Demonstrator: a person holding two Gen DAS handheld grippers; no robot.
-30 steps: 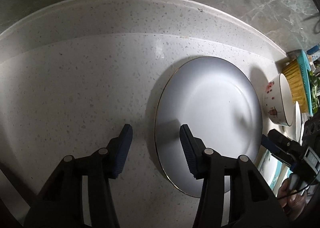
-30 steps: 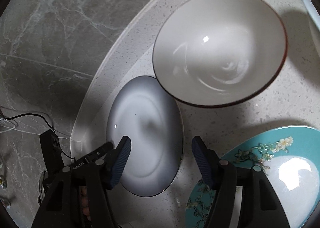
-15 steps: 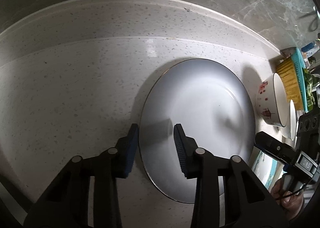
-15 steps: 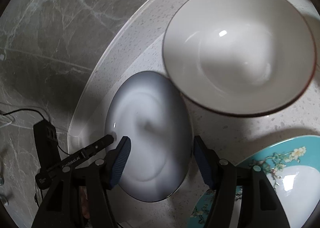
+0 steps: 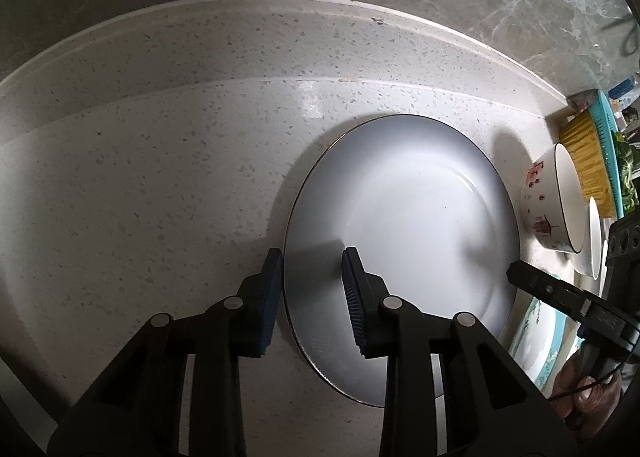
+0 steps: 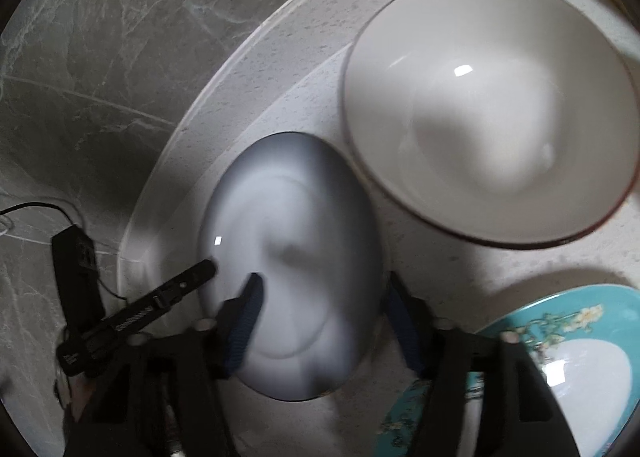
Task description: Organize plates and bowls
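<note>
Two handheld grippers closing over opposite edges of one white plate on a speckled countertop.

Left wrist view: the left gripper (image 5: 311, 289) straddles the near-left rim of the gold-rimmed white plate (image 5: 404, 217), which lies flat, face up, on the countertop (image 5: 160, 177); the jaws are closing, rim between them, and pad contact cannot be told. As seen, the plate's oval runs from near to far. A floral bowl (image 5: 550, 205) stands just right of it, tipped on its side.
Right wrist view (blurred): the right gripper (image 6: 320, 313) spans the plate's near edge, jaws closing, not visibly pressing. A large white bowl (image 6: 488, 109) sits upright beyond; a teal floral plate (image 6: 568, 369) lies to the right.
</note>
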